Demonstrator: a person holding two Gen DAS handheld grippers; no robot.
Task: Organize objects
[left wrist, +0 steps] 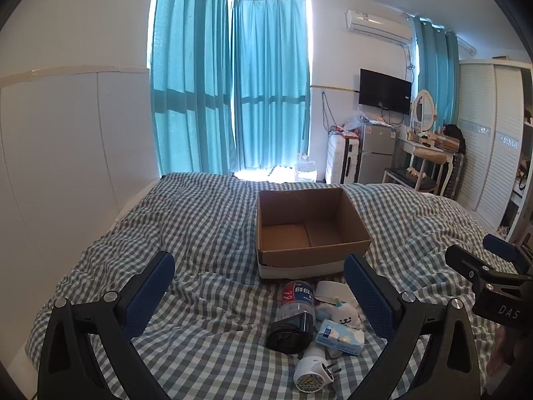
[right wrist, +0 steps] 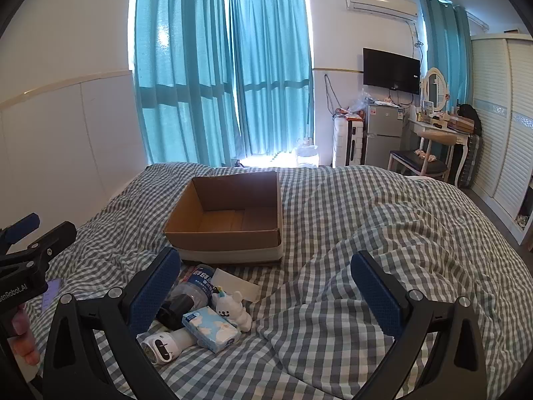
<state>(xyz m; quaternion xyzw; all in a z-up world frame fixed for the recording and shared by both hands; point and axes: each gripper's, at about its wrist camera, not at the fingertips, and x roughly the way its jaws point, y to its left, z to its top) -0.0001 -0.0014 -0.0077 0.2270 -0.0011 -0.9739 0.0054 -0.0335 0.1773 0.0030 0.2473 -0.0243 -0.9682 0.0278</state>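
I see nothing done yet: both hand-held grippers, left (left wrist: 258,295) and right (right wrist: 266,295), gape empty; the box (left wrist: 309,230) ahead is empty, the clutter (left wrist: 313,320) still below them.

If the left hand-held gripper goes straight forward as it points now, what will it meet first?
Probably the plastic bottle lying between the open left hand-held gripper and the cardboard box; the plush toy lies just beside it. Depth is unclear.

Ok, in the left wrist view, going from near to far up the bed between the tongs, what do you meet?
White plug adapter → tissue pack → white plush toy → white card → empty cardboard box.
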